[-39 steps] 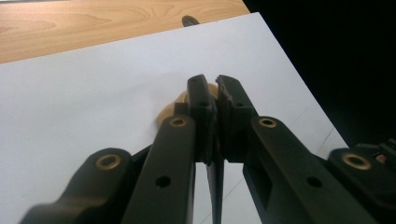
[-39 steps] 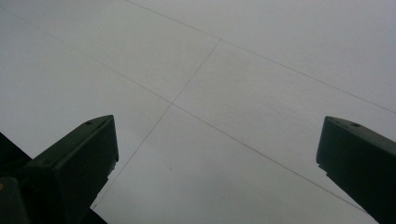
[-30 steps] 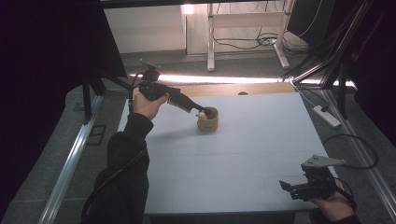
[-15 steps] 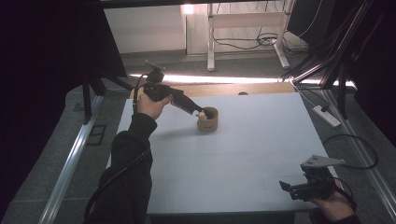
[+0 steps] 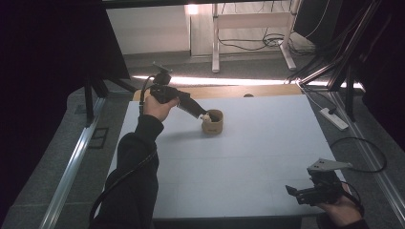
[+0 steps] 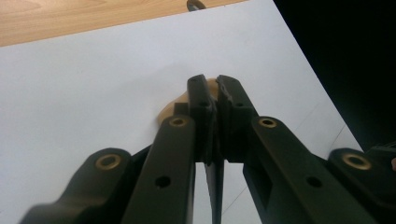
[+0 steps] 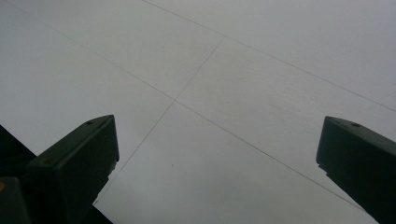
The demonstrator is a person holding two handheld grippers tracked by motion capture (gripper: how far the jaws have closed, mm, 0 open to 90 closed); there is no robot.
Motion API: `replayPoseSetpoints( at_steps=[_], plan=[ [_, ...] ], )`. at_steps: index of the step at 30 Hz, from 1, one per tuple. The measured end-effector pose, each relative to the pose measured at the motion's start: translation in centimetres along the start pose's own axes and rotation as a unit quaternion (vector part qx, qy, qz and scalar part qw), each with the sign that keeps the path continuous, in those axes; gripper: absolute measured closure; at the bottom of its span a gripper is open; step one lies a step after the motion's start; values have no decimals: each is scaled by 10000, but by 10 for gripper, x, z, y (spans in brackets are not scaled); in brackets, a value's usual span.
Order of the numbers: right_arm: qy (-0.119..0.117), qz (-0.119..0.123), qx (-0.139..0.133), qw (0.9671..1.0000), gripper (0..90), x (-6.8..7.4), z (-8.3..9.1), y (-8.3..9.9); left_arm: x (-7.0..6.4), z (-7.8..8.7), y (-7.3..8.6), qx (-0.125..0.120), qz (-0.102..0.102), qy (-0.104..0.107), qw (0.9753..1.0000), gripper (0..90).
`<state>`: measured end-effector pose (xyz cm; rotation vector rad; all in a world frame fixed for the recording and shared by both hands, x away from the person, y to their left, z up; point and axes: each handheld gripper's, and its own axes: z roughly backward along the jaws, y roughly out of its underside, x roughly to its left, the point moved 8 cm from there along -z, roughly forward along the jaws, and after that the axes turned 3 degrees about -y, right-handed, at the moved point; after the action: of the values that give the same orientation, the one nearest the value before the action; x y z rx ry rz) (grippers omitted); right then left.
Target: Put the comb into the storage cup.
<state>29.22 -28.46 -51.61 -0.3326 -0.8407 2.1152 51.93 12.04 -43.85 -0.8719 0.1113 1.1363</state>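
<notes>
A small tan cup (image 5: pixel 213 123) stands on the white table (image 5: pixel 248 157) at the back, left of centre. My left gripper (image 5: pixel 204 116) reaches down to its near rim from the left, jaws pressed together on the rim. In the left gripper view the shut left gripper (image 6: pixel 212 86) hides most of the tan cup (image 6: pixel 169 110), which peeks out behind the fingertips. My right gripper (image 5: pixel 292 191) rests low at the front right corner of the table. In its own view the right gripper (image 7: pixel 217 140) is wide open over bare table, with nothing between the jaws.
A wooden strip (image 5: pixel 248 90) runs along the table's far edge. A power strip (image 5: pixel 333 118) and cables lie on the floor to the right. Metal rails (image 5: pixel 71 167) flank the table, and a desk frame (image 5: pixel 248 28) stands behind.
My left hand has shifted slightly right and up at the cup. The cup and my right gripper have stayed where they were.
</notes>
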Motion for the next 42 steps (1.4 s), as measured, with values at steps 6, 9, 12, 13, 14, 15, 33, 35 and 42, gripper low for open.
replayPoseSetpoints(
  at_steps=[6,9,12,13,14,15,33,35,42],
  plan=[
    [-3,7,11,10000,0,0,0,0,-1,-4,-1,-3,10,6,10000,834],
    [-8,7,18,10000,0,0,0,0,-1,-4,-2,6,6,11,10000,834],
    [-16,21,35,10000,0,0,-1,0,0,-5,-2,-15,-3,8,10000,832],
    [-17,26,43,10000,0,0,-1,0,1,-5,-2,-46,16,19,10000,831],
    [-16,28,47,10000,0,1,-1,0,1,-5,-3,-67,27,32,10000,829],
    [-14,31,48,10000,0,1,-1,0,1,-5,-3,-88,27,29,10000,828],
    [-34,47,76,10000,0,1,-1,1,-1,-16,-1,-173,-336,-182,9991,714],
    [-37,50,80,9999,0,1,-1,1,-2,-16,-1,-205,-400,-218,9988,689],
    [-41,57,96,9999,0,2,-2,1,-1,-14,-1,-345,-631,-420,9965,604]
  ],
)
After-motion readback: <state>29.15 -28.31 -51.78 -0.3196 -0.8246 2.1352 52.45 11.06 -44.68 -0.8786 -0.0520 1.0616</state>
